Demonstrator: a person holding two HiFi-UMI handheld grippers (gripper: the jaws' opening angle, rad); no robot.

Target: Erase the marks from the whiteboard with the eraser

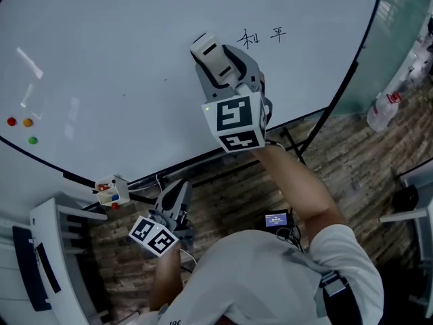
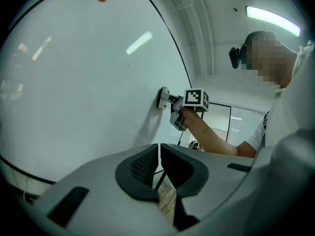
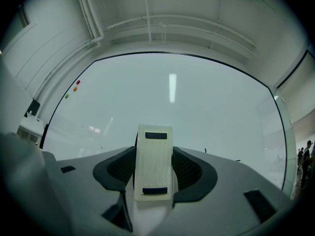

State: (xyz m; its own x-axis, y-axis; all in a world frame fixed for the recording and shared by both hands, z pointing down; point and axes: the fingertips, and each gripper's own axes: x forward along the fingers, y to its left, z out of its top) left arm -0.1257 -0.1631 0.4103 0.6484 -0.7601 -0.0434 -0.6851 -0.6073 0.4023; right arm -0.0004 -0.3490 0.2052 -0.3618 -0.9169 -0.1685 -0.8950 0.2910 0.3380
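Counted contents of the whiteboard scene.
One whiteboard (image 1: 135, 59); two written characters (image 1: 250, 39); three magnets: red magnet (image 1: 11, 121), orange magnet (image 1: 28, 122), green magnet (image 1: 32, 140); one eraser (image 1: 205, 48); two grippers: left gripper (image 1: 180, 185), right gripper (image 1: 215, 54); one bottle (image 1: 383, 107).

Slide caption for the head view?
Right gripper holds the eraser to the whiteboard, just left of two black marks.

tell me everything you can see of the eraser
The eraser is a pale, plastic-looking rectangular block with a dark strip near each end of its back. The right gripper is shut on its long sides. It seems to lie flat against the whiteboard, just left of the black marks, not yet erased.
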